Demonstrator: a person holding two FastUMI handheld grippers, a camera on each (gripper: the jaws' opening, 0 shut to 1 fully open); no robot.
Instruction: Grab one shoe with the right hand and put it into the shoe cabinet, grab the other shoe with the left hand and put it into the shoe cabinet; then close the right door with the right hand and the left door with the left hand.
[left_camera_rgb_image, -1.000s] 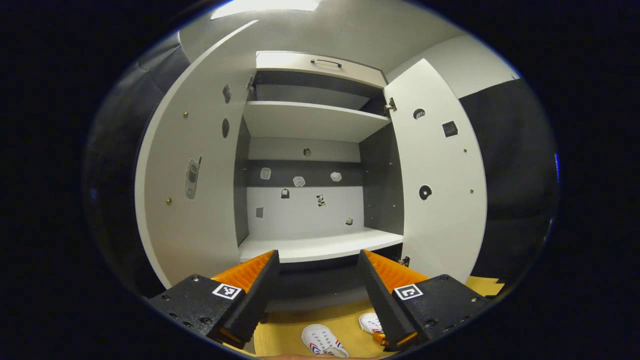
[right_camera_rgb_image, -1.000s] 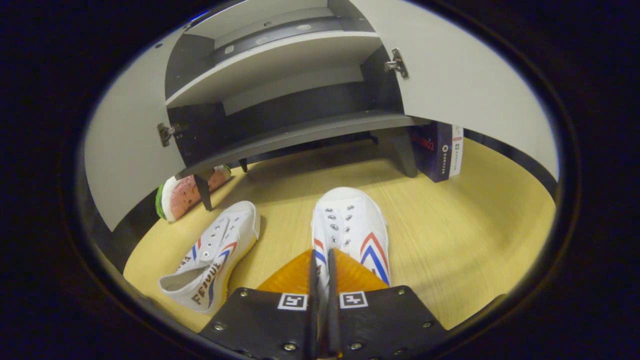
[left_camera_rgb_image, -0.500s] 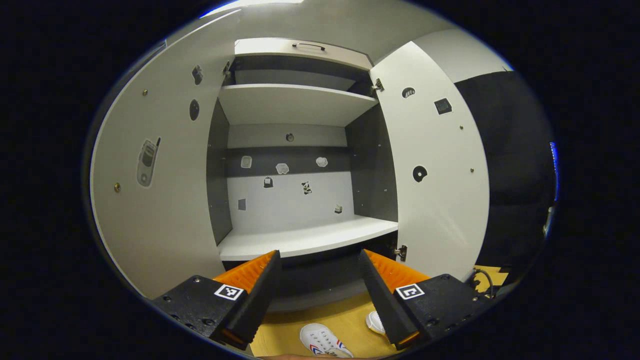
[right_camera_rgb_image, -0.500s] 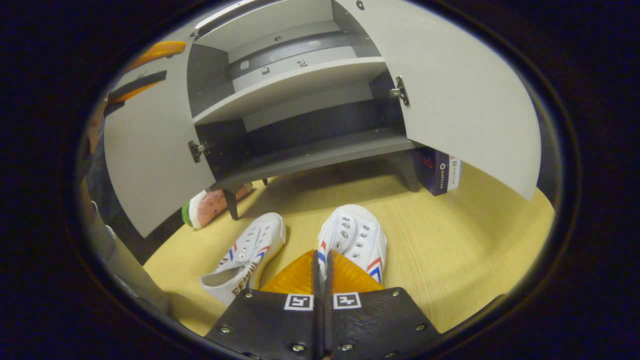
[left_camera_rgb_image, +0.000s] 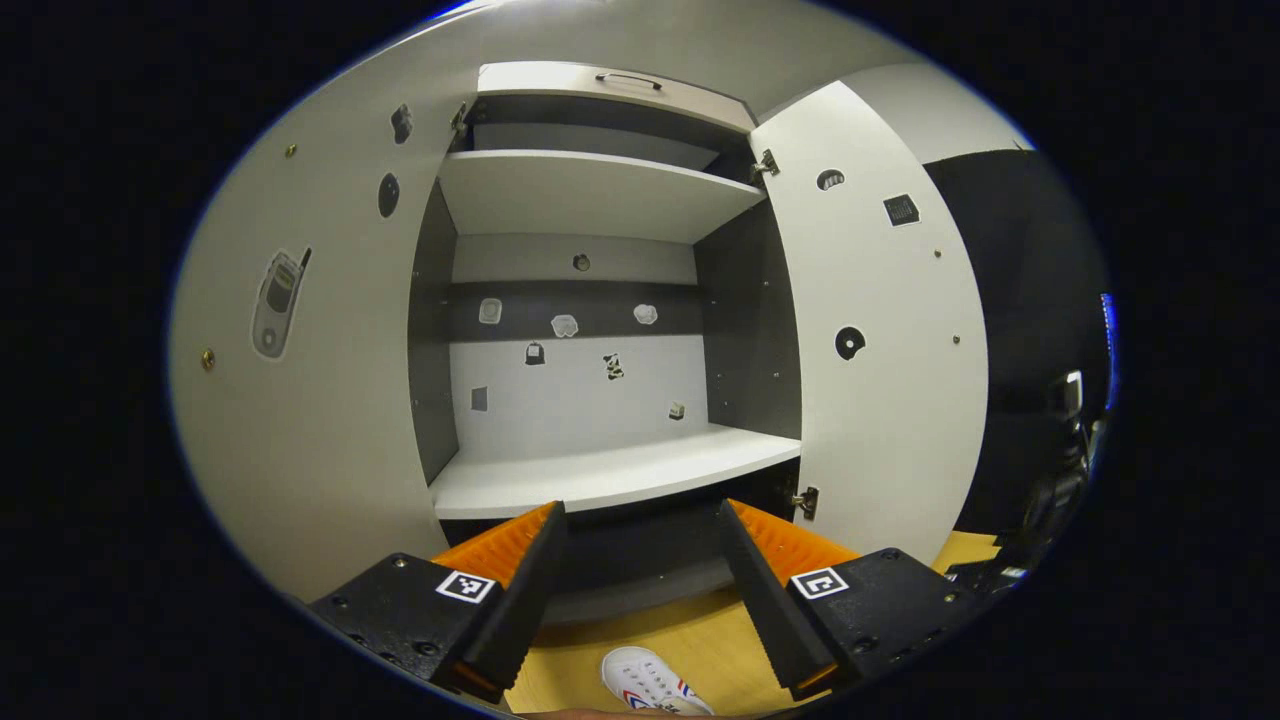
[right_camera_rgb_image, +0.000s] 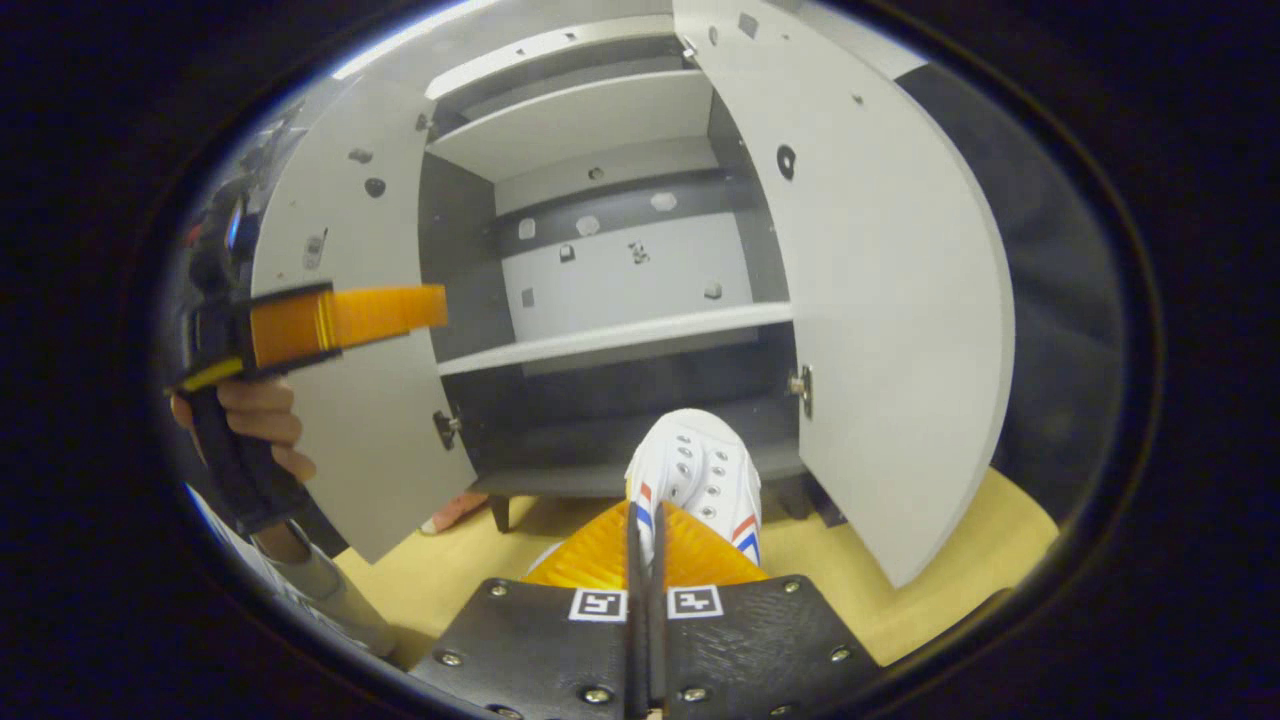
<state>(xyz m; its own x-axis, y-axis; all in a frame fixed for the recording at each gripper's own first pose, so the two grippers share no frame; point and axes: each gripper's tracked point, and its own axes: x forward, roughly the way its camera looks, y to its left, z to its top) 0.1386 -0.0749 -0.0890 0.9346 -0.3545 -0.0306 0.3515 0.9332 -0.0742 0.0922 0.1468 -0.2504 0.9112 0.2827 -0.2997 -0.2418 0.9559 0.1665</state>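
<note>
The right orange-fingered gripper (right_camera_rgb_image: 645, 520) pinches the soft, light white canvas shoe (right_camera_rgb_image: 695, 470) by its heel rim, while the left gripper (left_camera_rgb_image: 640, 560) hangs wide open, empty

shoe (right_camera_rgb_image: 700, 470) before cabinet (right_camera_rgb_image: 600, 330), doors open

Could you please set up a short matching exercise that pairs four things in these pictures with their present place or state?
Things:
1. right gripper
2. left gripper
3. shoe on the floor
4. cabinet doors

States:
A. both swung open
B. fingers apart, holding nothing
C. lying on the yellow wood floor
D. shut on a white shoe, lifted before the cabinet

Pairs: 1-D, 2-B, 3-C, 4-A
</note>
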